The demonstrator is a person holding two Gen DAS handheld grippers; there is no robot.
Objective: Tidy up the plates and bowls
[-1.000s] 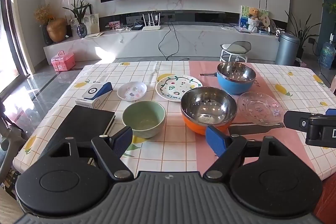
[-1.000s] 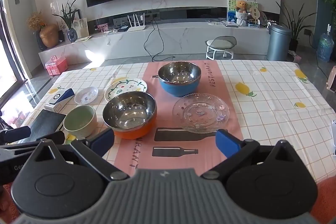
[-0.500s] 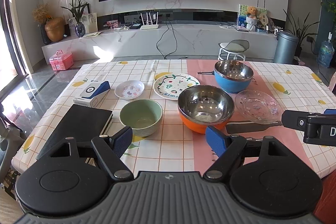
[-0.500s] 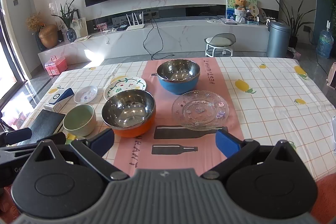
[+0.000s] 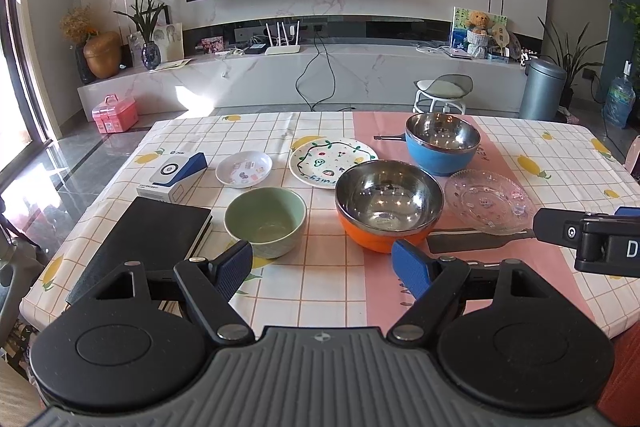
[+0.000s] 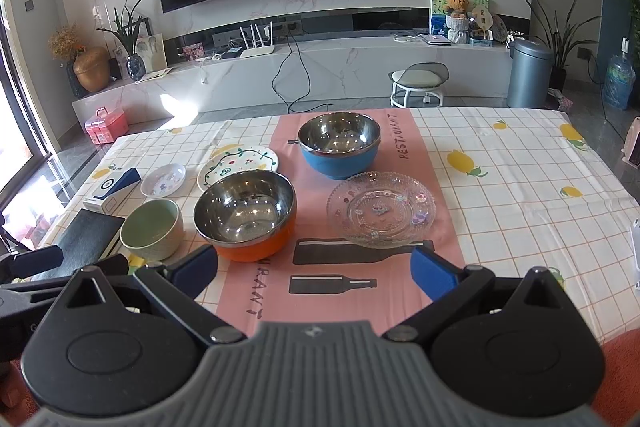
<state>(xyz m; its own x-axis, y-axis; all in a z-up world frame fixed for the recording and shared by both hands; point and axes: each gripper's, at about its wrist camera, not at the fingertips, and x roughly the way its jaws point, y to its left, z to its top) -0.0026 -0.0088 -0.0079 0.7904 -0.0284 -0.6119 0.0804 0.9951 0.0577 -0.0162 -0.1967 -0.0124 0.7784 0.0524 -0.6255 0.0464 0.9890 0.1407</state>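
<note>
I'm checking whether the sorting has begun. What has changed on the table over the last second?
Nothing on the table moved. Both open grippers, left and right, shifted only slightly in view and grasped nothing. The green bowl, orange bowl, blue bowl, glass plate and two painted plates stay apart, unstacked.

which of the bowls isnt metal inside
The green bowl left of the orange bowl: ceramic throughout, while orange and blue bowl have steel linings.

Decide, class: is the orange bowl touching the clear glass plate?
Apart. The right wrist view shows it plainly: a strip of pink runner lies between the orange bowl and the clear glass plate.
</note>
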